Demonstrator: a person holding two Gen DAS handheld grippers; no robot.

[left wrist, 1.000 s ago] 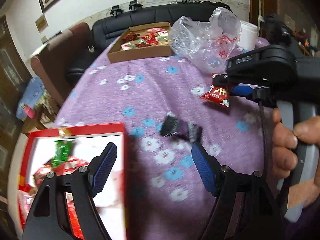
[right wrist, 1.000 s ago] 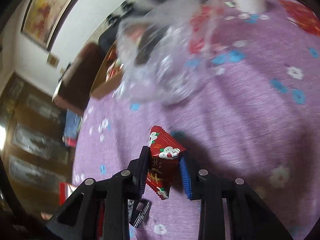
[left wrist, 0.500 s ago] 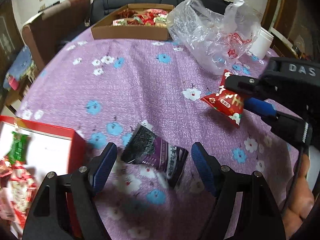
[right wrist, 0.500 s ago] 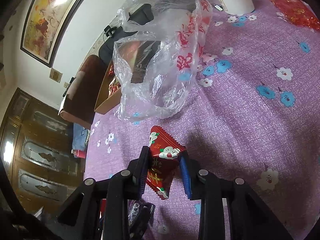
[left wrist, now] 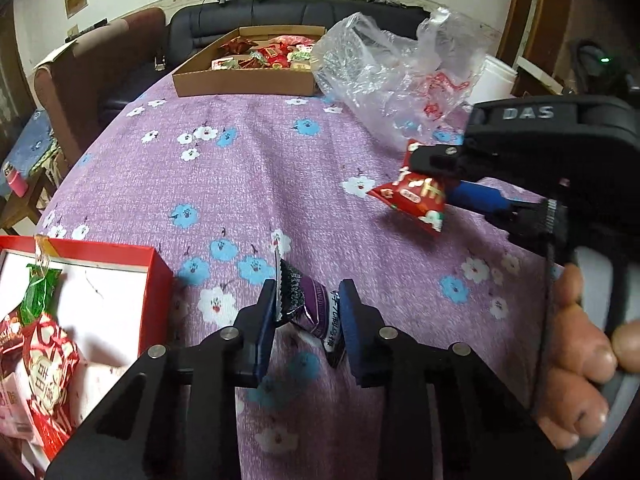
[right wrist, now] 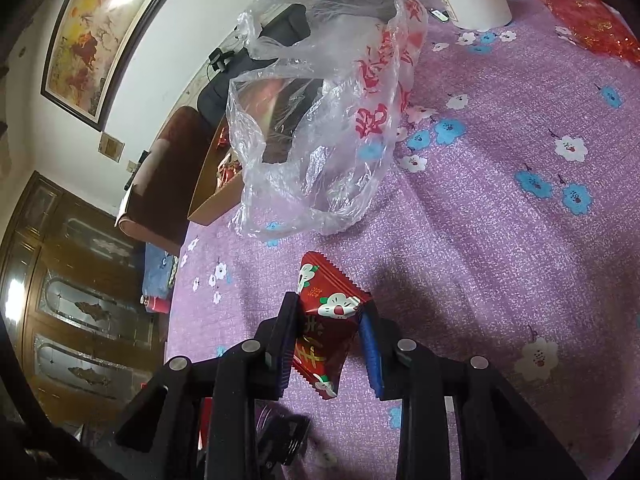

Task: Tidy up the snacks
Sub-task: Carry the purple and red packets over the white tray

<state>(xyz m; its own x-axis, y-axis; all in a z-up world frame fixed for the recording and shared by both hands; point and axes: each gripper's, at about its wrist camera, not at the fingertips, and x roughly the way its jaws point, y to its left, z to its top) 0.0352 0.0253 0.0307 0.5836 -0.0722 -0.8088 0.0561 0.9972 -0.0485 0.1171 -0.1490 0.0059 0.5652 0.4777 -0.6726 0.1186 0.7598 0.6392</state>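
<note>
Purple-wrapped snack packet point(left wrist: 310, 306) sits pinched in the left gripper point(left wrist: 307, 320), whose jaws have just closed on it, right of the red gift box point(left wrist: 154, 280). Farther right, the right gripper point(right wrist: 330, 338) clamps a red snack packet point(right wrist: 326, 328) above the flowered tablecloth point(left wrist: 256, 168).

Each black hand-held gripper point(left wrist: 307, 320) has blue pads, silver screws, and "DAS" lettering.

Materials and finishes

Matt woven tablecloth point(left wrist: 256, 168); glossy foil snack packet point(left wrist: 308, 304); clear crinkled plastic bag point(right wrist: 320, 120); matt cardboard tray point(left wrist: 244, 84); glossy red box point(left wrist: 156, 296).
</note>
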